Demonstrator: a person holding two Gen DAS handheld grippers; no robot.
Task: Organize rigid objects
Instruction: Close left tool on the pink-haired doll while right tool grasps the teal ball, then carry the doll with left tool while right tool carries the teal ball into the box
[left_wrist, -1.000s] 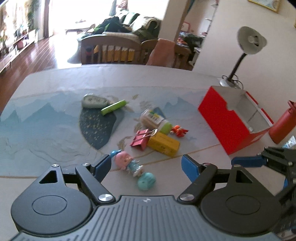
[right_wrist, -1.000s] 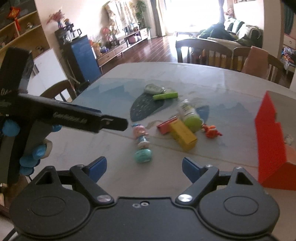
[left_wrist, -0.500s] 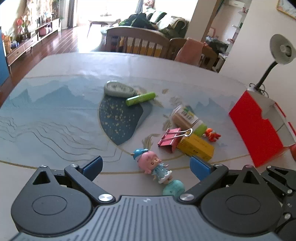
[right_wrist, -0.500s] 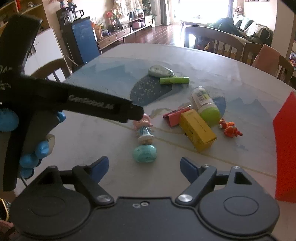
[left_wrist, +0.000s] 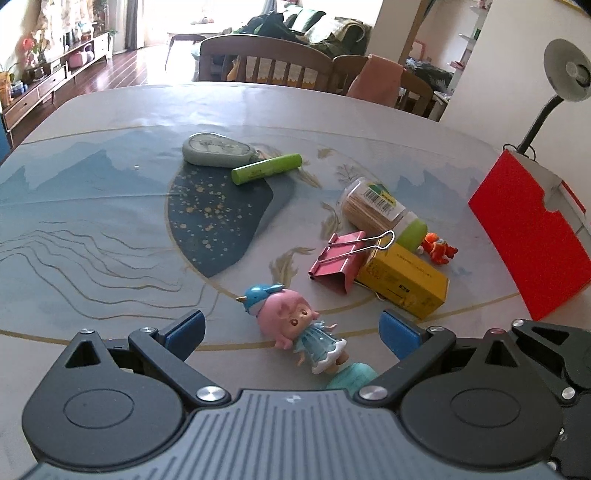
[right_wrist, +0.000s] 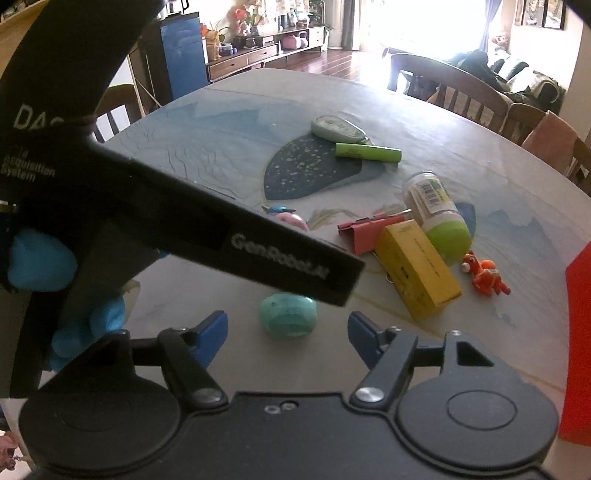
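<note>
Your left gripper (left_wrist: 291, 328) gapes over the doll (left_wrist: 295, 325); your right gripper (right_wrist: 288, 326) (jaws just closing, nothing gripped) frames its teal base (right_wrist: 288, 314) at twelve o'clock.

In the right wrist view, the black body of the left gripper (right_wrist: 184, 229) crosses the near left and hides most of the pink-haired doll in a blue dress (right_wrist: 291, 221); only its head and teal round base (right_wrist: 288, 314) show. The open red cardboard box (right_wrist: 580, 332) is cut off by the right edge. In the left wrist view the doll's base is partly hidden behind that gripper's own housing, and the grey desk lamp's (left_wrist: 565, 74) foot sits behind the box.
</note>
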